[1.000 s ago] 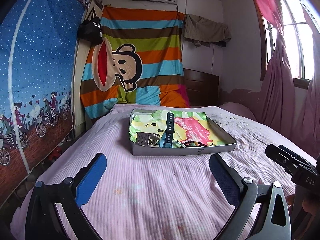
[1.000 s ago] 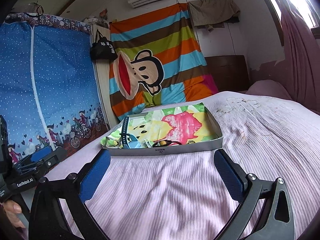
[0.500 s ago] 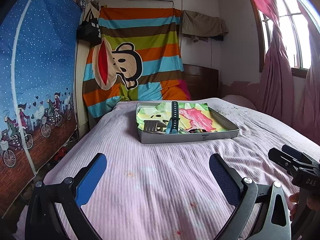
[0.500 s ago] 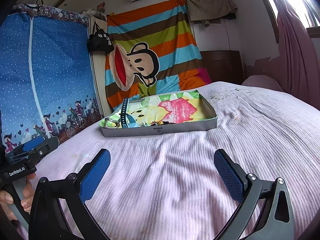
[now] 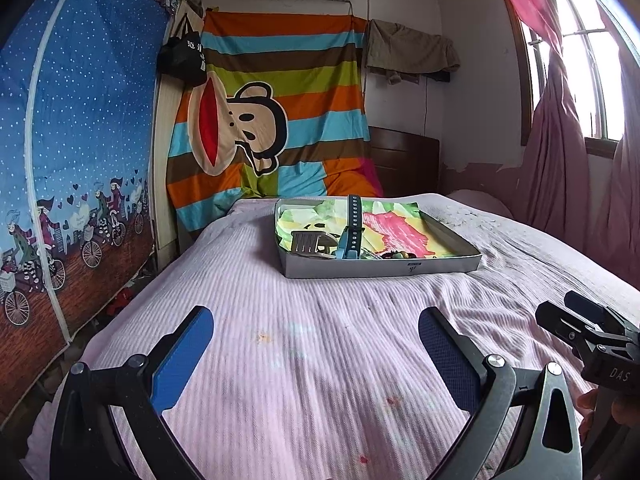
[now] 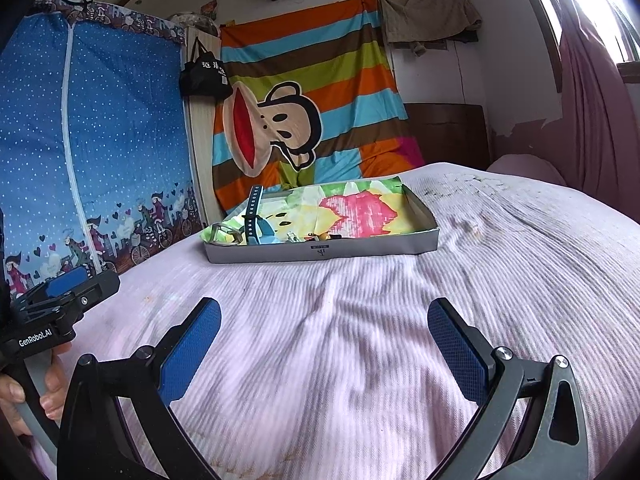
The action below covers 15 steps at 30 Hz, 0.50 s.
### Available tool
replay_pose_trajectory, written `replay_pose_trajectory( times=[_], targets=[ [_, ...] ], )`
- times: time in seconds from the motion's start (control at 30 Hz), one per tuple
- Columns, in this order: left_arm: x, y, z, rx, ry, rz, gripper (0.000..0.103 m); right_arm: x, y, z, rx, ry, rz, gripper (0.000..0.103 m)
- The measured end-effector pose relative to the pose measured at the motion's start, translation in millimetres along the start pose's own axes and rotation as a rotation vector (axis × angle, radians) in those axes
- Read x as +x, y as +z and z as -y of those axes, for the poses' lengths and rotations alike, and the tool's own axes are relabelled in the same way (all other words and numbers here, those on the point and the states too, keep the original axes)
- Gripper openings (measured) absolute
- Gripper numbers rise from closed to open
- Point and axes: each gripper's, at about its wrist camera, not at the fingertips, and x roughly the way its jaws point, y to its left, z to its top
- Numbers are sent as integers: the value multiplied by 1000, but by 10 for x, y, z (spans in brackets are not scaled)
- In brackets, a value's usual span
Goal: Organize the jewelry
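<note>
Left hand-held gripper: hovering low over the bed with its blue pads spread wide – nothing sitting between them. It's also showing at the left edge of the right wrist view, with a hand wrapping around its grip.

Right hand-held gripper: same deal, jaws standing wide apart and holding nothing, hanging over the pink cover well short of the tray.

Bed: pink ribbed cover, a few small stains showing near the front.

Tray: shallow grey box sitting on the bed, well ahead of both grippers, lined with a bright green, yellow and pink cloth.

Watch strap: dark blue-green band lying inside the tray toward its left side, running front to back with its far end leaning up on the rear wall.

Hair claw clip: greyish, toothed, resting in the tray's front-left corner just beside the strap.

Small jewelry bits: a little cluster lying along the tray's front wall, right of the strap – too small to tell what each piece is.

Background: striped cartoon monkey sheet hanging on the far wall behind the tray.
</note>
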Motion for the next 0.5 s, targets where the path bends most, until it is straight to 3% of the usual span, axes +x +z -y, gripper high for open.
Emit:
replay_pose_trajectory(
  times=[0.5],
  targets=[
    [-1, 0, 2, 0, 0, 2, 103, -4, -5, -2, -5, -1, -1, 102]
  ],
)
